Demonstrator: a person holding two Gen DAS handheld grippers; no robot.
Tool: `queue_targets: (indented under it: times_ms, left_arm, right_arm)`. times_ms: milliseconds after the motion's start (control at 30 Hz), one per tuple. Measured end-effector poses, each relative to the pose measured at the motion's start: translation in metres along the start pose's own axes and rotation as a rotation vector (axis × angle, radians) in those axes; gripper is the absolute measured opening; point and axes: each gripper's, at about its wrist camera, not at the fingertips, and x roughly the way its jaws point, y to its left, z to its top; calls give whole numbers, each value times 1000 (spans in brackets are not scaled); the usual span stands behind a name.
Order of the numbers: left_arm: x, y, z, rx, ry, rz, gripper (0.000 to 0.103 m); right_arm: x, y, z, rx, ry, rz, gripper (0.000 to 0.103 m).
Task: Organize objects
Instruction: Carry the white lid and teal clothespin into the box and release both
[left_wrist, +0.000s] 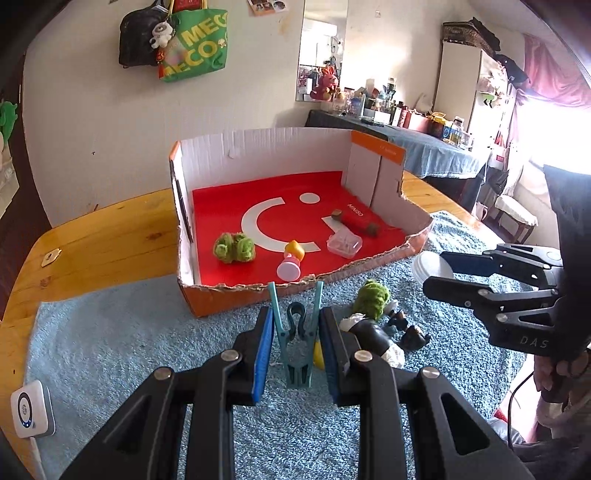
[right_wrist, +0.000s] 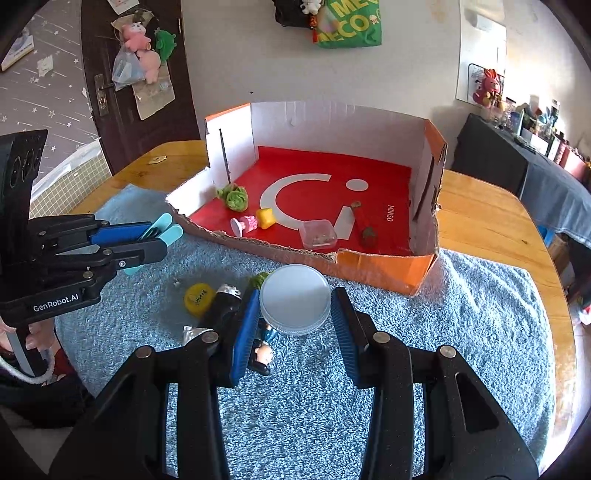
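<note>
My left gripper (left_wrist: 296, 328) is shut on a teal clothespin (left_wrist: 297, 341), held above the blue towel (left_wrist: 147, 354) just in front of the cardboard box (left_wrist: 258, 155). It also shows in the right wrist view (right_wrist: 147, 240). My right gripper (right_wrist: 295, 310) is shut on a round white lid (right_wrist: 295, 299), held above the towel near the box's front wall (right_wrist: 388, 269). On the towel lie a green plush figure (left_wrist: 373, 299), a small dark figurine (left_wrist: 406, 332) and a yellow cap (right_wrist: 199, 297). Inside the box are a green pompom (left_wrist: 234, 247), a pink-and-yellow toy (left_wrist: 291, 262), a clear plastic case (left_wrist: 344, 243) and a red stick (left_wrist: 354, 221).
The box's front wall is torn low. The wooden table (left_wrist: 103, 236) extends left of and behind the box. A white device (left_wrist: 31, 410) sits at the table's left edge. A door (right_wrist: 136, 74) and a cluttered side table (left_wrist: 424, 140) stand behind.
</note>
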Motion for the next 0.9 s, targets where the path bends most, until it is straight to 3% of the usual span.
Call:
queue_targets:
  times_ms: [467,900]
  left_arm:
    - [4,3,18,-31,4,-59,26]
    - [58,13,75,-39,71,-102,26]
  right_arm:
    - [-3,2,11,-20,-10,20,38]
    - [34,-12,61,-77,33,31,38]
